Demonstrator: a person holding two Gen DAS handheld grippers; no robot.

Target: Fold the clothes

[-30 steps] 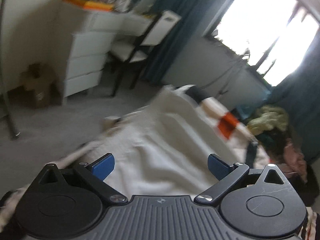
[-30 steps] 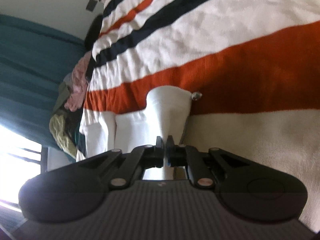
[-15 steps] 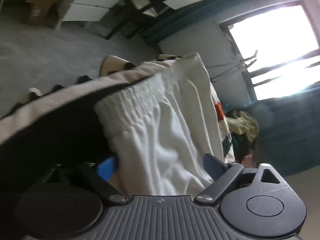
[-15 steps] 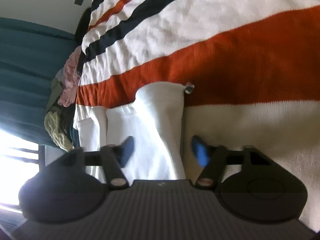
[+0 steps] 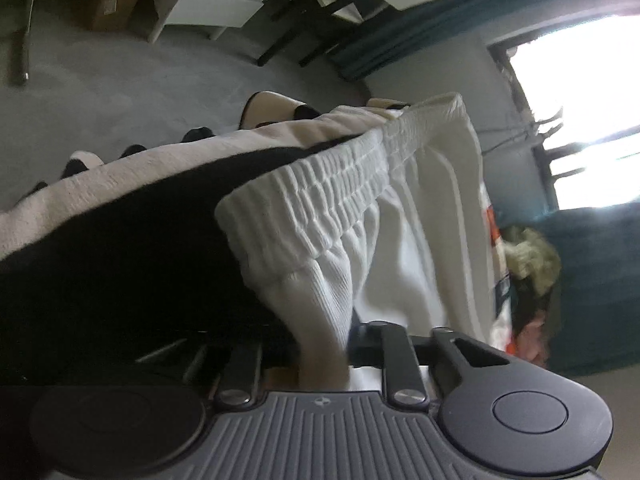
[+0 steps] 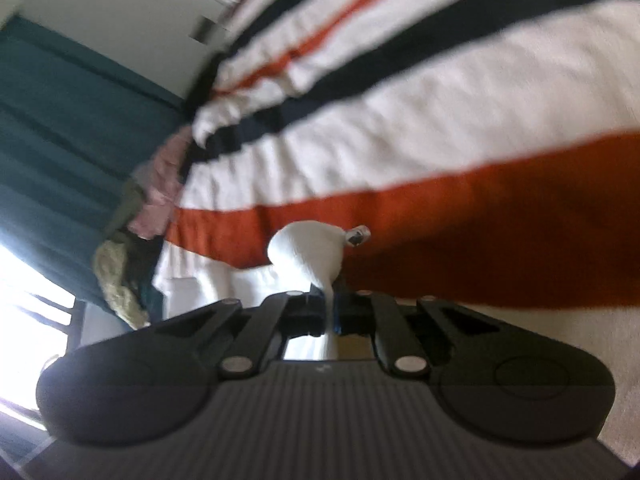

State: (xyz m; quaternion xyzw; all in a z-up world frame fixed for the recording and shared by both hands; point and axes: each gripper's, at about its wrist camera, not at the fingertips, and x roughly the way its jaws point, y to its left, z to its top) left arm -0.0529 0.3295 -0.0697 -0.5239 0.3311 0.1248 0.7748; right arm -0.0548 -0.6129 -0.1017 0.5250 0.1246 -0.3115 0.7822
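- We see our left gripper point(image 5: 324, 350) clenched on the white ribbed-knit garment with a gathered elastic waistband point(image 5: 400, 248); its jaws have just been closing, and a fold of cloth below the waistband's near corner sits pinched between them.
- The waistband runs along the edge of the striped cream, black and orange blanket on the bed point(image 5: 120, 248), and the rest of the garment lies away from us across the bed.
- Our right gripper point(image 6: 329, 312) is squeezed tight on a thin fold of the same white garment point(image 6: 308, 252); its jaws have just been closing too.
- That pinched end bunches up just ahead of the jaws, over the orange stripe, with a small silvery cord tip point(image 6: 357, 236) beside it.
- A heap of pink and yellow-green clothes point(image 6: 132, 240) lies at the blanket's far edge, by the teal curtain point(image 6: 60, 128).
- Past the bed's edge we see grey carpet point(image 5: 120, 92) and a white chest of drawers point(image 5: 224, 4).
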